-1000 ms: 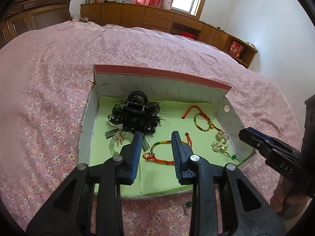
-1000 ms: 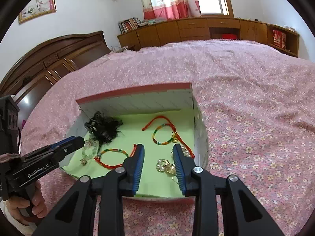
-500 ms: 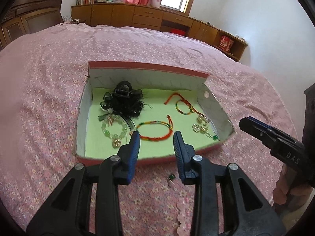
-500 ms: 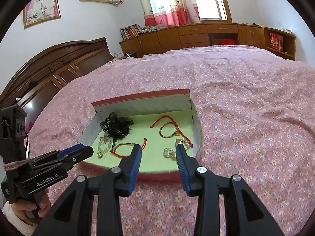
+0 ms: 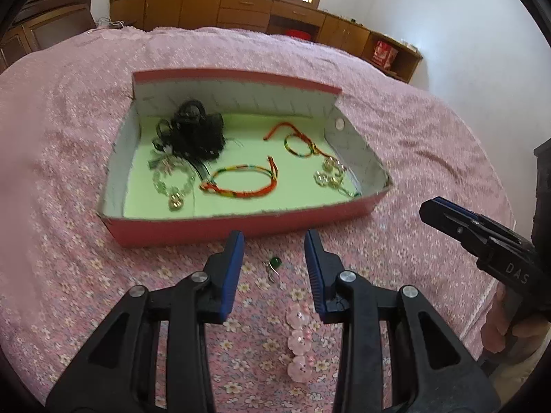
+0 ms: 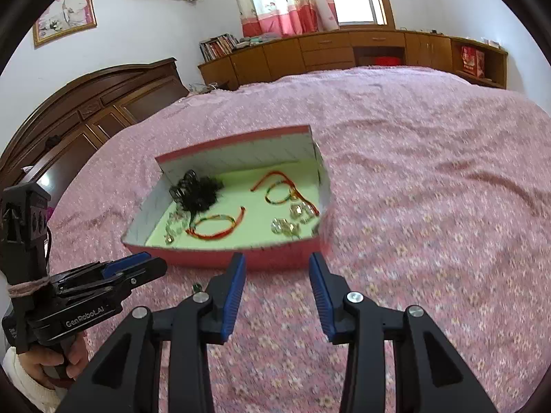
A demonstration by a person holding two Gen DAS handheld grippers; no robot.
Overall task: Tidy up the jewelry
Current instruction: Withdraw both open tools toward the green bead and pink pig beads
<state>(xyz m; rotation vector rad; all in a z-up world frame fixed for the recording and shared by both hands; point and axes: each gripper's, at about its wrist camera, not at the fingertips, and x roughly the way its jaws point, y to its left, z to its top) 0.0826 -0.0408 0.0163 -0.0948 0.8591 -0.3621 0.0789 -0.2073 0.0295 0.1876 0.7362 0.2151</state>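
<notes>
A red shallow box [image 5: 241, 229] with a green floor lies on the bed; it also shows in the right wrist view [image 6: 275, 258]. Inside are a black hair clip [image 5: 198, 130], a clear bead bracelet [image 5: 172, 180], a woven red cord bracelet [image 5: 242, 180], a smaller cord bracelet [image 5: 298, 143] and pearl earrings [image 5: 329, 173]. A small green earring [image 5: 274, 263] and a pink flower hair clip [image 5: 299, 342] lie on the bedspread in front of the box. My left gripper [image 5: 274, 251] is open above the green earring. My right gripper [image 6: 277, 272] is open before the box's near wall.
The pink flowered bedspread [image 6: 430, 179] covers the whole bed. A dark wooden headboard [image 6: 86, 110] stands at the left and low wooden cabinets [image 6: 344, 51] line the far wall.
Both grippers have drawn back from over the box to the bedspread in front of it. The green earring and pink clip have come into the left wrist view.
</notes>
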